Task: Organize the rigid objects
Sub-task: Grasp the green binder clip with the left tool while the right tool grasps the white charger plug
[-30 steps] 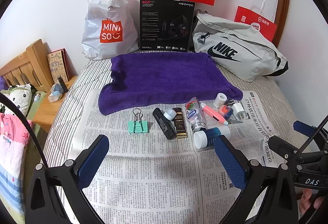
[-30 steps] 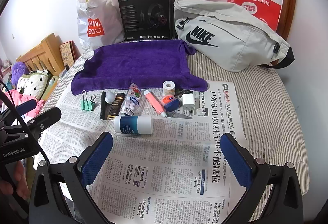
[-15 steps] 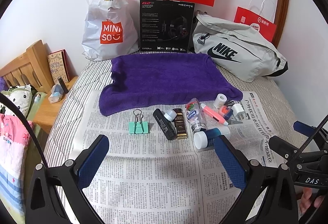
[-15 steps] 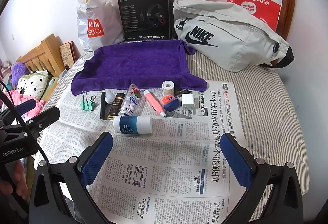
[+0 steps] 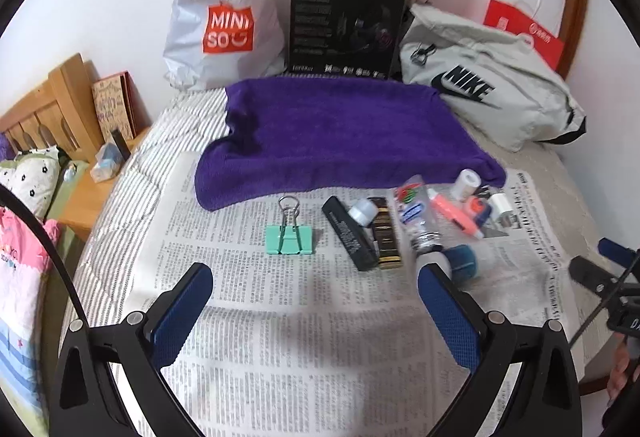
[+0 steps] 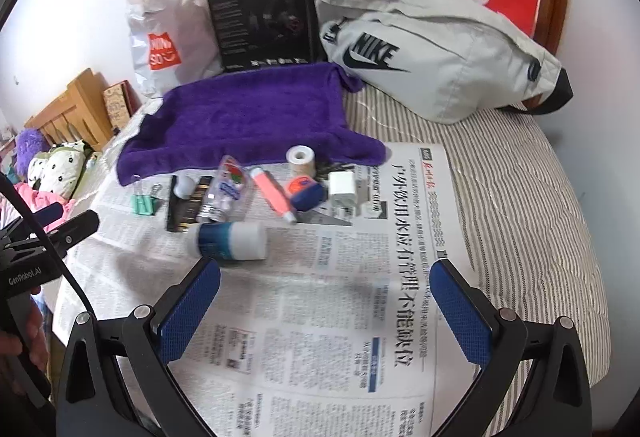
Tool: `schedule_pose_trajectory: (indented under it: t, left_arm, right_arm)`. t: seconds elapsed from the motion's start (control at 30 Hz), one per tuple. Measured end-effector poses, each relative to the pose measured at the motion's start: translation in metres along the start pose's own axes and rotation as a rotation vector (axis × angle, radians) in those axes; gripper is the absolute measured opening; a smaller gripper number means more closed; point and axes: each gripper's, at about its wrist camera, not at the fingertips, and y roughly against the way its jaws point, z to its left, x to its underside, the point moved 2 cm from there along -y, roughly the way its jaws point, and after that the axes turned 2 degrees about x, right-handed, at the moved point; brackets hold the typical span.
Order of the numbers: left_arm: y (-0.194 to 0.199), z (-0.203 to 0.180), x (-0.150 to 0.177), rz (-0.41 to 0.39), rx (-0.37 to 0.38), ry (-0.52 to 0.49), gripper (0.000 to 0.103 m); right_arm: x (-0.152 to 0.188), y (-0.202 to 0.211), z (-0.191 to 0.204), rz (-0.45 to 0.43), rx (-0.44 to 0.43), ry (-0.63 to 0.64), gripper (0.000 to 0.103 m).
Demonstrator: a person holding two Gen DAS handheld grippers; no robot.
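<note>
Small rigid objects lie in a row on newspaper (image 6: 360, 317), just in front of a purple towel (image 5: 340, 133): mint binder clip (image 5: 290, 239), black bar (image 5: 349, 235), blue-and-white bottle (image 6: 232, 239) on its side, pink tube (image 6: 274, 193), white charger (image 6: 343, 189). Left gripper (image 5: 316, 301) and right gripper (image 6: 326, 303) hover above the paper, jaws spread wide, holding nothing.

Between my fingers (image 5: 188, 313), whose blue pads looked rough and dimpled, lay matt printed newspaper (image 5: 288, 337). Beyond their tips I saw a plush purple towel (image 5: 340, 133), a smooth mint binder clip (image 5: 290, 239) with shiny wire handles, and a glossy plastic bottle (image 6: 232, 239).
</note>
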Motion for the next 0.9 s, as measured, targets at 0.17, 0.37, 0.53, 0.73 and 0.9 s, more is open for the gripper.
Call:
schedule_pose_trajectory:
  t: [0.17,0.37,0.53,0.73,0.9]
  left_arm:
    - [-0.033,0.009,-0.005,0.045,-0.028,0.007,0.103]
    - [-0.067,0.016,-0.008,0.070,-0.052,0.016,0.091]
    - [-0.091,0.022,-0.014,0.097,-0.056,0.016,0.085]
    - [-0.107,0.030,-0.013,0.121,-0.049,0.040,0.072]
    - [-0.105,0.027,-0.010,0.108,-0.051,-0.001,0.056]
  right_arm:
    - [-0.009,-0.015,-0.013,0.004,0.011,0.001,0.103]
    - [-0.013,-0.032,-0.023,0.028,0.012,-0.007,0.103]
    - [-0.014,-0.049,-0.029,0.055,0.008,-0.010,0.103]
    - [-0.015,-0.072,-0.036,0.099,0.015,-0.020,0.103]
    - [-0.016,-0.087,-0.038,0.116,-0.005,-0.038,0.103]
